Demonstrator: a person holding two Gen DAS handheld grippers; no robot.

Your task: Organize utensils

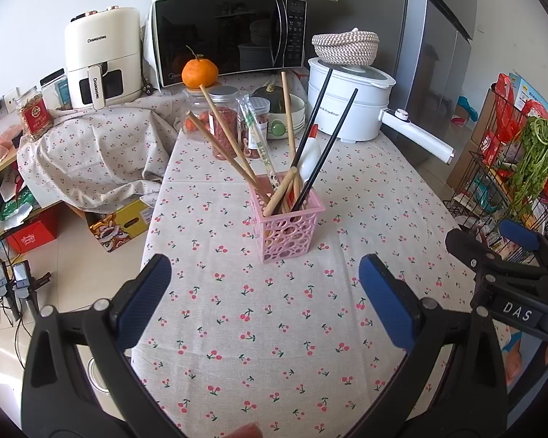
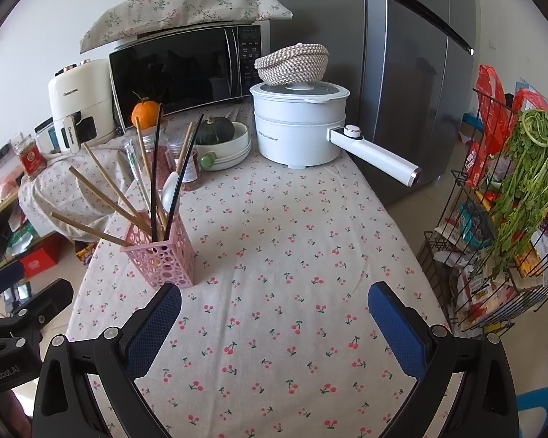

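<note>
A pink perforated utensil holder (image 1: 289, 227) stands on the cherry-print tablecloth (image 1: 259, 328). It holds several wooden chopsticks (image 1: 223, 146), two black chopsticks (image 1: 328, 146), a wrapped pair and a white spoon (image 1: 309, 158). My left gripper (image 1: 265, 292) is open and empty, a little in front of the holder. In the right wrist view the holder (image 2: 164, 255) sits at the left, just beyond the left finger. My right gripper (image 2: 274, 314) is open and empty over the bare cloth (image 2: 292, 292).
At the back stand a microwave (image 1: 230, 36), a white air fryer (image 1: 102, 58), jars (image 1: 223, 120) with an orange (image 1: 200, 72), a bowl with a squash (image 2: 219, 138), and a white electric pot (image 2: 299, 124) with its handle jutting right. A fridge and a wire rack (image 2: 493, 219) stand at the right.
</note>
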